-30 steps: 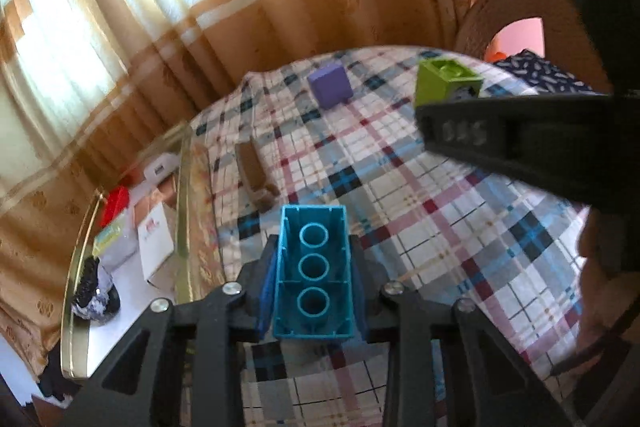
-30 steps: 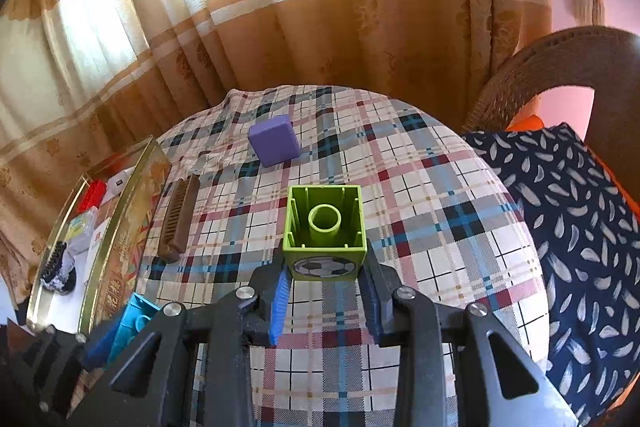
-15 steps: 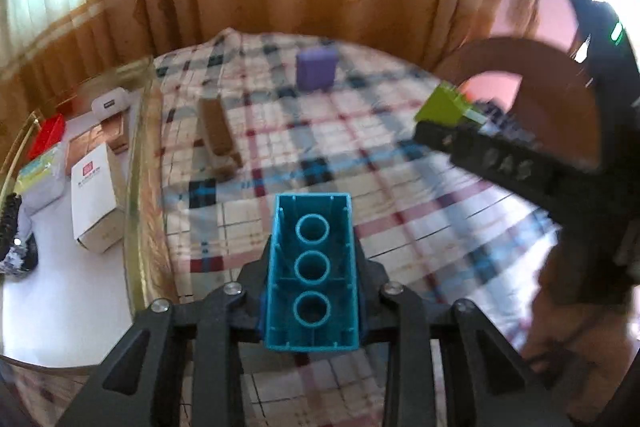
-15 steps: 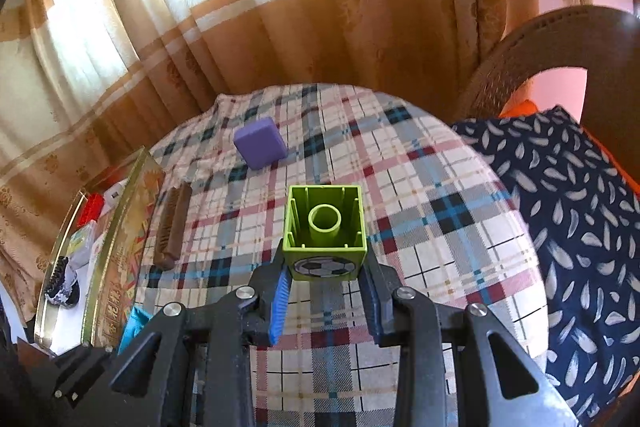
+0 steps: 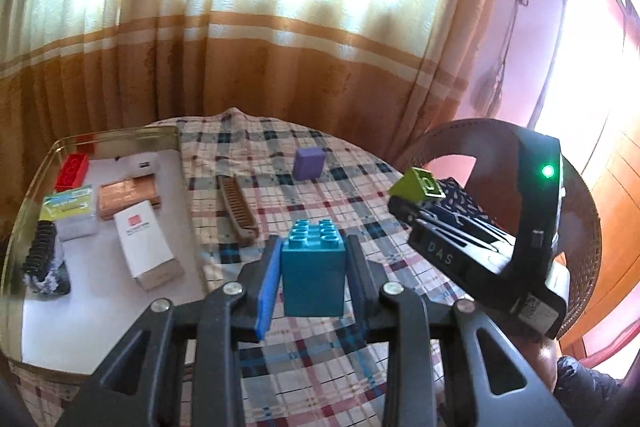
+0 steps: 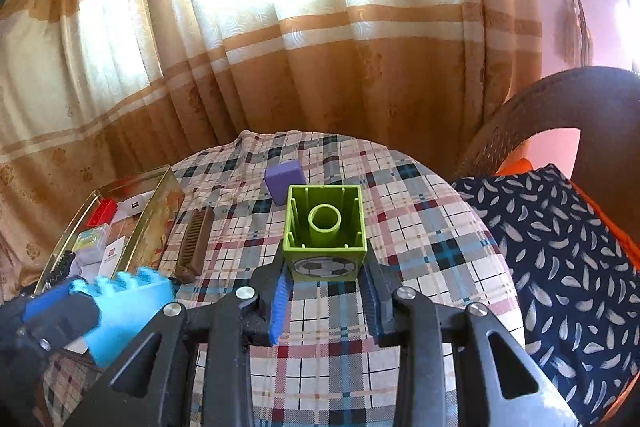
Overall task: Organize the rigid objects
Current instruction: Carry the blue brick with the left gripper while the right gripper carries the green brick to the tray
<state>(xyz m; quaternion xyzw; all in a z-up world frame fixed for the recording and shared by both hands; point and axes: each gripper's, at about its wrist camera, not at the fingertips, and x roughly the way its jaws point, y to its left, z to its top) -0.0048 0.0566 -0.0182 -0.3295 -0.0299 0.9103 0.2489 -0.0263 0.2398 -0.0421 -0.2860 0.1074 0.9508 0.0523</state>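
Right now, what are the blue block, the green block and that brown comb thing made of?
The blue block in the left claw looks like hard moulded plastic: smooth, even colour, round studs. The green block in the right claw looks the same, with thin ribbed walls and a football sticker. The brown comb could be wood or plastic; its matte finish leaves that open.

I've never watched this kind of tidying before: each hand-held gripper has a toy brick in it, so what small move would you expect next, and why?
Probably the left hand-held gripper swings its blue brick left toward the gold-rimmed tray. Other small items, such as a red brick, already lie there. The right hand-held gripper holds a green brick over the plaid table, farther from the tray.
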